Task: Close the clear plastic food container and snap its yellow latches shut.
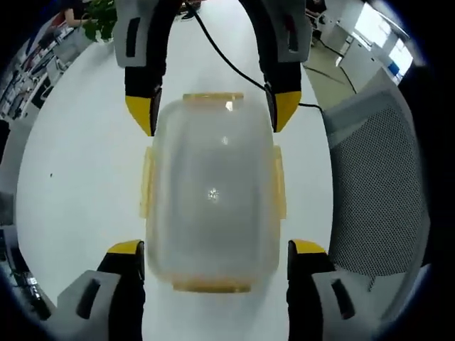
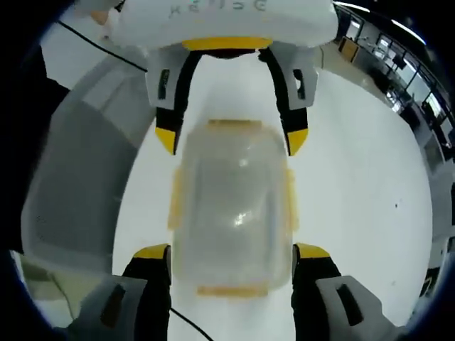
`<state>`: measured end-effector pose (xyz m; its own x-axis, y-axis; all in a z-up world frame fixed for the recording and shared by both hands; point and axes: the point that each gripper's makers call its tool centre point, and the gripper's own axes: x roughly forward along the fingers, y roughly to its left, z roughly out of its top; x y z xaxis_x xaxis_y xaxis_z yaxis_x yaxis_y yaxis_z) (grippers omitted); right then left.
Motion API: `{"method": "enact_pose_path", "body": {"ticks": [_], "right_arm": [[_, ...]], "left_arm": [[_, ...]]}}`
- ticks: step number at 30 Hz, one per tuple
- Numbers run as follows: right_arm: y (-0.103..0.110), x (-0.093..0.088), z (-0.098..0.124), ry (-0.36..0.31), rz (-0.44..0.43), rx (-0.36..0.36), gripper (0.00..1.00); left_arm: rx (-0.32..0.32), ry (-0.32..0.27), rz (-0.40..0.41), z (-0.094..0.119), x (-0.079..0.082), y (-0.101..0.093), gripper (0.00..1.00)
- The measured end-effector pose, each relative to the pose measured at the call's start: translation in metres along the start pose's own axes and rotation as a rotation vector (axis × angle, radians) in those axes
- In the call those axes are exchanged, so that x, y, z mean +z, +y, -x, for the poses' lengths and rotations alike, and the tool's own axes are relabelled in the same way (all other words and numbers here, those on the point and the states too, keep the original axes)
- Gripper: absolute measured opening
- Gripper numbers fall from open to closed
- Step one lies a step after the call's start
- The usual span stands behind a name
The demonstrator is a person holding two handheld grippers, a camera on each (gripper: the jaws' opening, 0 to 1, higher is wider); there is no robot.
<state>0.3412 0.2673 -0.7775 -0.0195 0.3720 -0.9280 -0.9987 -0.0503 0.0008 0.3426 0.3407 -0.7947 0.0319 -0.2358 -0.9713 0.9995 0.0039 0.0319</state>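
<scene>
The clear container [image 1: 213, 202] sits on the white worktop [image 1: 85, 170] between your two tongs, lid on, yellow latches [image 1: 147, 183] apparently splayed outward, though blur makes that uncertain. Your left tongs [image 1: 213, 252] and right tongs [image 2: 231, 256] both stand open, straddling opposite ends, holding nothing. Press one end alone and the box could skid or tip, leaving the far latch unsnapped.

— What surrounds the work?
— A white desk [image 1: 78, 163], a grey mesh office chair [image 1: 377, 192] at its edge and a black cable [image 1: 227, 60] trailing across the far part.
— And beyond?
— A green plant [image 1: 99, 18] past the far corner, bright windows [image 1: 377, 28] (glaring) and rows of office desks [image 2: 419, 106].
</scene>
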Motion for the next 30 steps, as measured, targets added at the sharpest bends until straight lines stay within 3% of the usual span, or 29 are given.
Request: {"method": "enact_pose_path", "body": {"ticks": [7, 14, 30], "right_arm": [[0.0004, -0.0027, -0.0070, 0.028, 0.022, -0.010, 0.72], [0.0006, -0.0027, -0.0059, -0.007, 0.010, -0.022, 0.72], [0.0032, -0.0016, -0.0070, -0.008, -0.019, -0.041, 0.72]], "left_arm": [[0.016, 0.010, 0.014, -0.0109, -0.0002, 0.0029, 0.84], [0.016, -0.020, 0.016, -0.0083, 0.0005, 0.0024, 0.84], [0.017, -0.034, -0.004, -0.0083, 0.0013, 0.0015, 0.83]]}}
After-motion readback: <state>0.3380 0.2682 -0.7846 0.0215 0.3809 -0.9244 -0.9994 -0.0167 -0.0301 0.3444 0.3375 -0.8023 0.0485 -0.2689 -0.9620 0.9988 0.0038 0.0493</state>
